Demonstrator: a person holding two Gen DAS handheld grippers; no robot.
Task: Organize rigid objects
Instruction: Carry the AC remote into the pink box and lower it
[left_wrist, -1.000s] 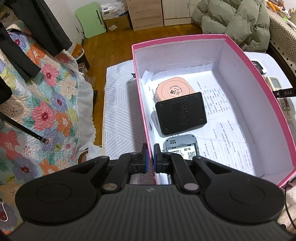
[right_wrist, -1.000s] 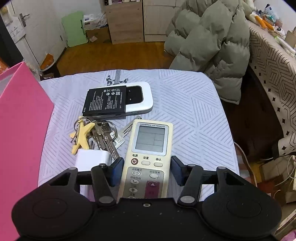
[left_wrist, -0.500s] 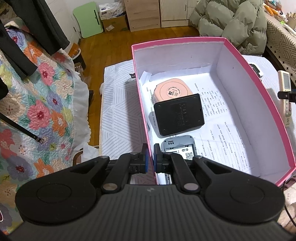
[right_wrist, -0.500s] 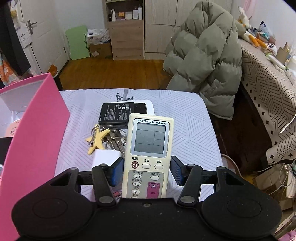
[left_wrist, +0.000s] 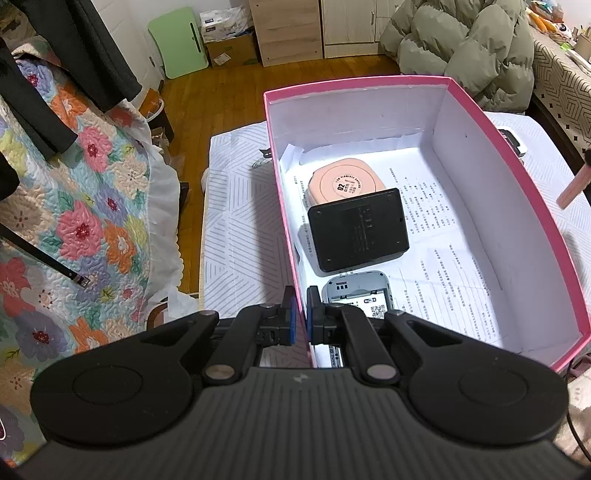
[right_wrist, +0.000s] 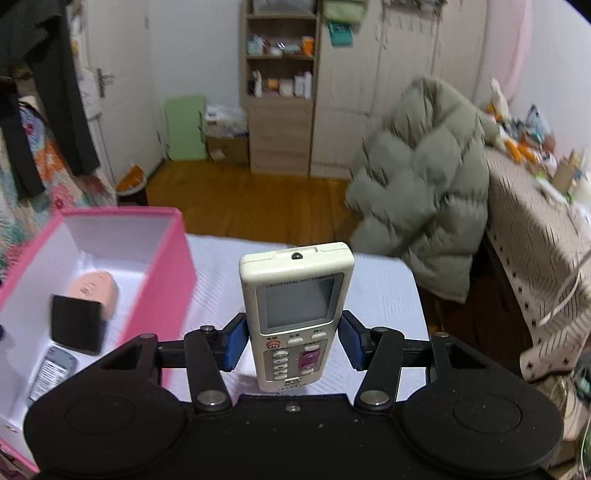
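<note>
A pink box (left_wrist: 354, 83) with white inside stands on the table. In it lie a peach round case (left_wrist: 345, 184), a black flat device (left_wrist: 358, 229) and a grey pocket router (left_wrist: 356, 295). My left gripper (left_wrist: 301, 317) is shut on the box's near left wall, one finger on each side of it. In the right wrist view my right gripper (right_wrist: 293, 341) is shut on a white air-conditioner remote (right_wrist: 295, 291). It holds the remote in the air above the table, to the right of the pink box (right_wrist: 173, 266).
The table wears a white striped cloth (left_wrist: 236, 229). A floral quilt (left_wrist: 74, 206) lies to the left. A green puffer jacket (right_wrist: 417, 199) and a patterned side table (right_wrist: 535, 236) stand to the right. A small white device (left_wrist: 513, 138) lies beyond the box's right wall.
My right gripper has lifted the remote off the table and tilted upward; the keys and battery have dropped out of its view. The left gripper has stayed on the box wall.
</note>
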